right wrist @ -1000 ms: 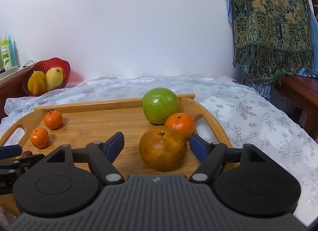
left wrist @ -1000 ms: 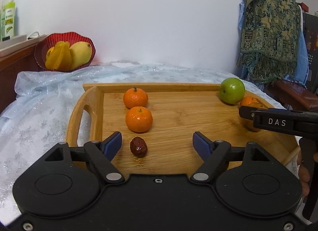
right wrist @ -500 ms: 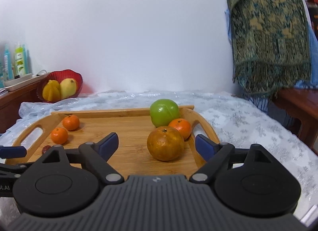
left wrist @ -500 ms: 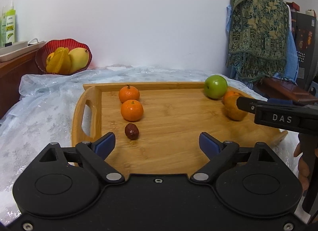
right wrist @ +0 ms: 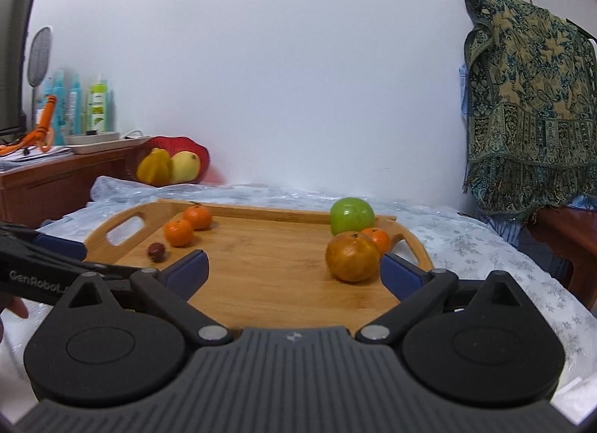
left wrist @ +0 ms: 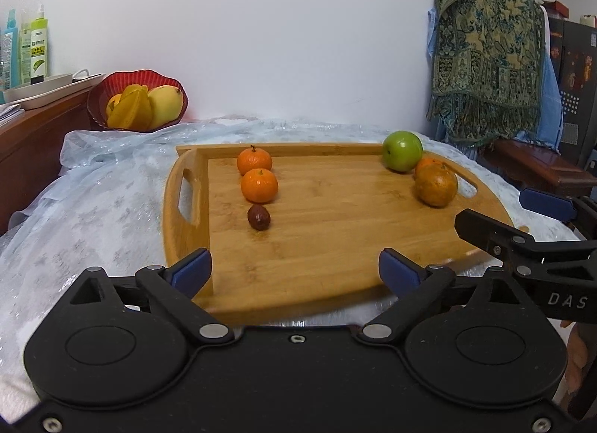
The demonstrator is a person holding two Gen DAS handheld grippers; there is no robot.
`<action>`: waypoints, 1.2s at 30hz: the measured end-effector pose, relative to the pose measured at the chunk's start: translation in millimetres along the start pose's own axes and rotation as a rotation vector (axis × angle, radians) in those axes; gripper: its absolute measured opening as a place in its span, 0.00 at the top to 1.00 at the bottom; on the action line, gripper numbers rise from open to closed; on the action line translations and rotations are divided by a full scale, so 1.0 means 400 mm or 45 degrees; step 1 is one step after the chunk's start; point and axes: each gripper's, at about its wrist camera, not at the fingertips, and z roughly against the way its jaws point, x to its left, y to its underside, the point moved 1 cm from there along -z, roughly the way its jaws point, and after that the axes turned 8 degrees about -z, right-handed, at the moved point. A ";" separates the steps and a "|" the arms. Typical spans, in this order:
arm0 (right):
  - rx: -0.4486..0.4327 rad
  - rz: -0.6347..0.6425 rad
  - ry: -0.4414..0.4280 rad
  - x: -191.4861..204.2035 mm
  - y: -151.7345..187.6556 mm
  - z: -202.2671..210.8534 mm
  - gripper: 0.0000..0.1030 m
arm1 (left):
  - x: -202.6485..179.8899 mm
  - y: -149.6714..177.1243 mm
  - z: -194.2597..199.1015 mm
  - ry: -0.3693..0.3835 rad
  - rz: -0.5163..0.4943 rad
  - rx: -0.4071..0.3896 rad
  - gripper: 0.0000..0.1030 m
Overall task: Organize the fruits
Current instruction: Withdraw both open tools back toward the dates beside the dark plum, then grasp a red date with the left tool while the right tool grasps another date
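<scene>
from the left wrist: the left gripper (left wrist: 294,269) hangs spread wide over the tray's (left wrist: 186,216) near edge, nothing between its jaws. on the board, near the left handle, two mandarins (left wrist: 259,185) and a small dark date (left wrist: 259,217) sit in a line running from the far edge toward the middle. at the far right corner a green apple (left wrist: 402,151) stands by a big dull orange (left wrist: 436,185), with a small mandarin half hidden behind it. the right gripper (left wrist: 522,224) shows at the right edge, beside the tray, holding nothing.

from the right wrist: the right gripper (right wrist: 294,269) is also wide apart and empty, low at the near edge. the big orange (right wrist: 352,256) lies just ahead of its right finger, not touching as far as i can tell, touching the small mandarin (right wrist: 377,238) behind it, the apple (right wrist: 351,215) beyond.

all these look firm, round and light, likely to roll on smooth wood. i would take each across its widest middle; the date is small, so close low around it.
</scene>
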 end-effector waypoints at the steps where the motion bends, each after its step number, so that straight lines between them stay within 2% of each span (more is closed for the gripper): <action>1: -0.003 -0.001 -0.008 0.003 0.003 0.009 0.00 | -0.003 0.004 0.007 -0.003 -0.003 0.006 0.06; 15: 0.008 0.029 -0.019 0.008 0.074 0.121 0.00 | -0.024 0.059 0.113 -0.054 -0.008 0.072 0.07; 17: 0.026 0.049 -0.019 0.010 0.085 0.131 0.00 | -0.030 0.065 0.122 -0.051 -0.011 0.079 0.11; 21: 0.051 0.076 -0.005 0.012 0.114 0.141 0.02 | -0.046 0.077 0.131 -0.039 -0.021 0.104 0.28; 25: 0.098 0.046 -0.003 -0.002 0.141 0.140 0.11 | -0.065 0.088 0.129 -0.026 -0.035 0.133 0.44; 27: 0.115 0.017 -0.022 -0.012 0.150 0.139 0.15 | -0.072 0.091 0.121 -0.022 -0.034 0.146 0.48; 30: 0.133 -0.014 -0.053 -0.021 0.160 0.139 0.24 | -0.084 0.095 0.107 -0.021 -0.026 0.161 0.51; 32: 0.143 -0.023 -0.075 -0.019 0.162 0.137 0.34 | -0.090 0.097 0.097 -0.024 -0.023 0.168 0.52; 36: 0.142 0.010 -0.116 -0.004 0.163 0.131 0.44 | -0.095 0.100 0.075 -0.028 -0.005 0.178 0.54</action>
